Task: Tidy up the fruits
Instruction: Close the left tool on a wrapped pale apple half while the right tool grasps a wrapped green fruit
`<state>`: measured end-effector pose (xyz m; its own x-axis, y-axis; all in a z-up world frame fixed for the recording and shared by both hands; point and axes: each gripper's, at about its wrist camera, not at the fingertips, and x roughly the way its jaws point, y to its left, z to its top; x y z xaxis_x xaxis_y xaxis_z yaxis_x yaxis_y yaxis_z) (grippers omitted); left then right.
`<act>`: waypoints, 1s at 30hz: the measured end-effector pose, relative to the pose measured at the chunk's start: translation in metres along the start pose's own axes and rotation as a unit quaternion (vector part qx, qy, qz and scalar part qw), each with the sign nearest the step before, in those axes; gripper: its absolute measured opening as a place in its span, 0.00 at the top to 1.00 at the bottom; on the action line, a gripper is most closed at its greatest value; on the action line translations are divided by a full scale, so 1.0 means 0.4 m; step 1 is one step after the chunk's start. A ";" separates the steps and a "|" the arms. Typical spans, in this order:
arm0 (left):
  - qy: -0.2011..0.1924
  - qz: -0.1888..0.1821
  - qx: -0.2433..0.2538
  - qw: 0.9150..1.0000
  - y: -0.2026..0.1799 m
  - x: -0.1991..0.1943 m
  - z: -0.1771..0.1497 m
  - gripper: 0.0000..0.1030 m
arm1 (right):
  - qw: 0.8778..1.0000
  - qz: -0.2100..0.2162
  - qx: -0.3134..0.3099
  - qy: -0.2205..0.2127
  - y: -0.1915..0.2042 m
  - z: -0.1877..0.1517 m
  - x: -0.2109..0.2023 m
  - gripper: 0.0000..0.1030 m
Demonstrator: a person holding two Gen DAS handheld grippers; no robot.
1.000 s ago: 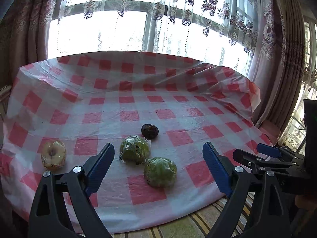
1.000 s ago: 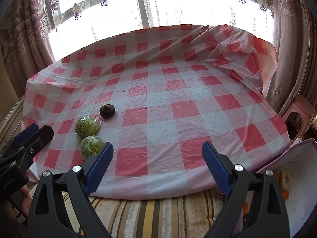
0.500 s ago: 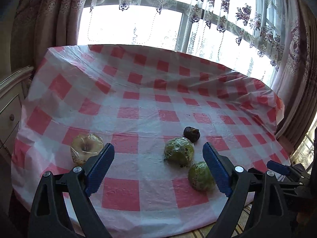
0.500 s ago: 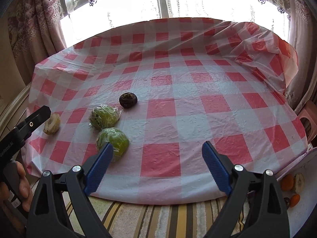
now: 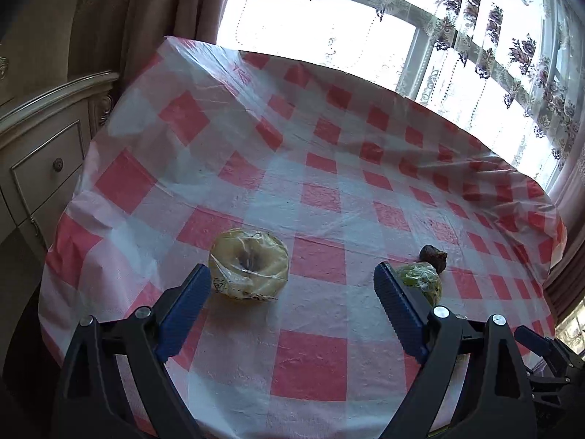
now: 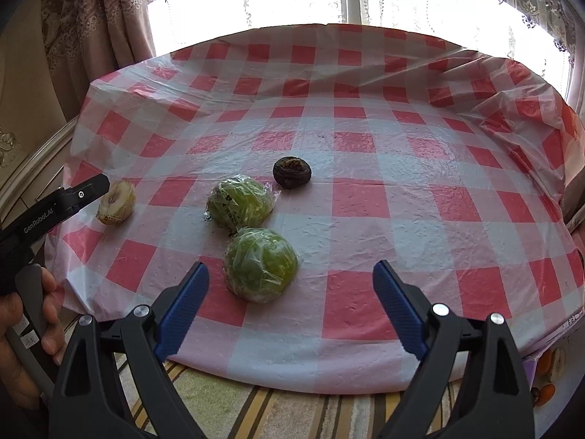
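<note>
Red-checked plastic tablecloth (image 5: 310,362) holds a slippery film-wrapped yellow apple half (image 5: 248,265) before my wide-open left tongs (image 5: 292,307); my right tongs (image 6: 290,307), also apart, face a wrapped green fruit (image 6: 260,269), best gripped across its rounded sides.

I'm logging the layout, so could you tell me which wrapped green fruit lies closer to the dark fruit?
The farther wrapped green fruit, just beside the dark fruit.

— What lies on the desk (image 6: 402,219)?
— From my right hand-held gripper (image 6: 290,285): a wrapped fruit (image 6: 260,269) nearest, another wrapped fruit (image 6: 239,206) behind it, a passion fruit (image 6: 291,172) beyond.
— And leftward?
— A halved wrapped fruit (image 5: 248,263), apart, before my left hand-held gripper (image 5: 292,289).
</note>
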<state>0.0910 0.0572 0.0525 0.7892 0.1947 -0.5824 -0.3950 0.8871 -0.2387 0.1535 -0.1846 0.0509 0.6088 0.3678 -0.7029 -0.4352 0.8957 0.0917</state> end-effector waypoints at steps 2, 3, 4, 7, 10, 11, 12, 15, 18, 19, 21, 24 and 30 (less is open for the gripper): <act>0.006 0.002 -0.005 1.000 0.011 0.008 0.000 0.16 | 1.000 0.001 -0.004 0.006 0.009 0.002 0.011 0.11; 0.008 0.005 -0.009 1.000 0.016 0.012 0.000 0.16 | 1.000 0.004 -0.005 0.008 0.013 0.004 0.016 0.11; 0.011 0.008 -0.012 1.000 0.021 0.016 0.001 0.16 | 1.000 0.008 -0.006 0.011 0.017 0.005 0.022 0.11; 0.021 0.016 -0.019 0.999 0.037 0.032 0.003 0.16 | 1.000 0.013 -0.010 0.017 0.025 0.011 0.036 0.11; 0.033 0.023 -0.018 0.999 0.045 0.052 0.003 0.16 | 1.000 0.012 -0.016 0.024 0.037 0.015 0.053 0.11; 0.035 0.025 -0.017 0.999 0.046 0.057 0.003 0.16 | 0.999 0.012 -0.017 0.027 0.041 0.017 0.059 0.11; 0.037 0.029 -0.014 0.999 0.046 0.063 0.004 0.16 | 0.999 0.010 -0.019 0.029 0.044 0.018 0.065 0.11; 0.049 0.037 -0.007 0.998 0.046 0.083 0.004 0.16 | 0.999 0.005 -0.020 0.036 0.049 0.022 0.083 0.11; 0.057 0.044 -0.006 0.997 0.051 0.102 0.004 0.16 | 0.999 0.003 -0.020 0.040 0.052 0.025 0.097 0.11; 0.060 0.047 -0.004 0.997 0.052 0.109 0.005 0.16 | 0.999 0.002 -0.021 0.042 0.054 0.026 0.101 0.11; 0.065 0.052 0.002 0.996 0.050 0.120 0.005 0.16 | 0.999 0.000 -0.024 0.044 0.058 0.027 0.107 0.11; 0.066 0.063 0.015 0.996 0.044 0.130 0.006 0.16 | 0.998 -0.006 -0.028 0.048 0.064 0.028 0.119 0.12; 0.074 0.071 0.026 0.994 0.042 0.148 0.006 0.24 | 0.998 -0.011 -0.032 0.054 0.069 0.028 0.135 0.17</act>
<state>0.1321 0.0845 0.0159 0.6488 0.2587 -0.7156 -0.4690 0.8765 -0.1083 0.1820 -0.1371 0.0234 0.5445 0.3164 -0.7768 -0.4663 0.8840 0.0331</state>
